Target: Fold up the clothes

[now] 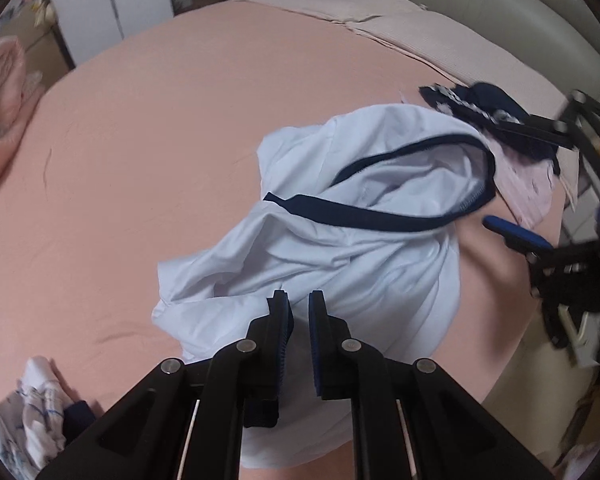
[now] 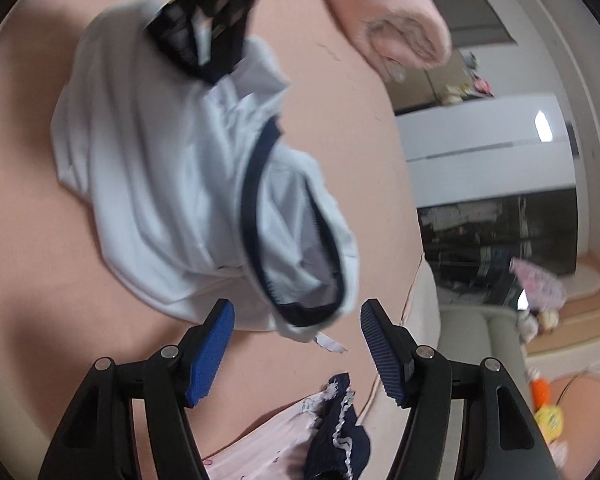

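Left wrist view alone shows the left gripper pinching the pale blue shirt on the pink bed — collar pointing toward the right gripper, jaws wide, empty

A pink sheet covers the bed, with a rolled pink blanket at its edge, a pale padded headboard behind, and a white wardrobe beside a dark glass cabinet.

Black hinged linkage arms, silver pivot screws, ribbed blue pads on left tool, right tool
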`<state>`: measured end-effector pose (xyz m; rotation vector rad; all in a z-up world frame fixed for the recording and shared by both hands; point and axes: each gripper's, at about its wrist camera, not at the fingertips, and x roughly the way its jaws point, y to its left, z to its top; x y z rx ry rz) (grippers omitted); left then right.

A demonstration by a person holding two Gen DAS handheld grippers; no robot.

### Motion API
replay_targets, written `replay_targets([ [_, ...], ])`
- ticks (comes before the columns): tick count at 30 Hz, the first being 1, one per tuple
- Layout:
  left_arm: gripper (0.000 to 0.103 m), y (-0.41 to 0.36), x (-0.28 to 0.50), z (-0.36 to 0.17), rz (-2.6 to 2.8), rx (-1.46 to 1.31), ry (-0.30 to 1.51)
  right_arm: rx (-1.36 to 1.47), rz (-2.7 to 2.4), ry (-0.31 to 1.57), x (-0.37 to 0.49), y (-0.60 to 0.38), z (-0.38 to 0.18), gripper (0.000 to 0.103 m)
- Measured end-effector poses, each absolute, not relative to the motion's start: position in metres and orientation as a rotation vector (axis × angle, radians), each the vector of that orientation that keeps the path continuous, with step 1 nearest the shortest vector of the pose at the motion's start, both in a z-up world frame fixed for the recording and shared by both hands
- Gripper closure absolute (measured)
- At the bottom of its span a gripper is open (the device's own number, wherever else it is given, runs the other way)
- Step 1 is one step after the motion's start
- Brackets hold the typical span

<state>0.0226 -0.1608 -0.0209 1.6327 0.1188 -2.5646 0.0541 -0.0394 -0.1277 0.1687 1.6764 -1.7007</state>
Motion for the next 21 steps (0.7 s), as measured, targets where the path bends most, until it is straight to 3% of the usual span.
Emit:
replay_targets([
  [3, 0.09, -0.169, 0.018, -0.02, -2.521, 1.627, 0.206, 0.27, -1.777, 1.55, 0.046, -0.042, -0.106, 0.036],
  [5, 0.081, -0.178, 0.016, -0.017, -2.505, 1.621, 0.313, 0.385, -1.841, 1.427, 0.034, -0.044, -0.089, 0.036],
  [6, 0.062, -0.181, 0.014, -0.017, -2.498, 1.607, 0.343, 0.426, -1.858, 1.381, 0.028, -0.046, -0.084, 0.036],
  [7, 0.028, -0.184, 0.014, -0.013, -2.487, 1.586, 0.36, 0.478, -1.881, 1.322, 0.021, -0.045, -0.079, 0.036],
  [8, 0.015, -0.187, 0.013, -0.011, -2.481, 1.556, 0.37, 0.519, -1.887, 1.258, 0.012, -0.046, -0.074, 0.036],
  [16, 0.012, -0.204, -0.013, -0.019, -2.397, 1.558, 0.425, 0.957, -1.905, 0.93, -0.041, -0.054, -0.068, 0.035],
  [21, 0.012, -0.212, -0.031, -0.027, -2.342, 1.557, 0.456, 1.012, -1.938, 0.92, -0.05, -0.057, -0.071, 0.035],
])
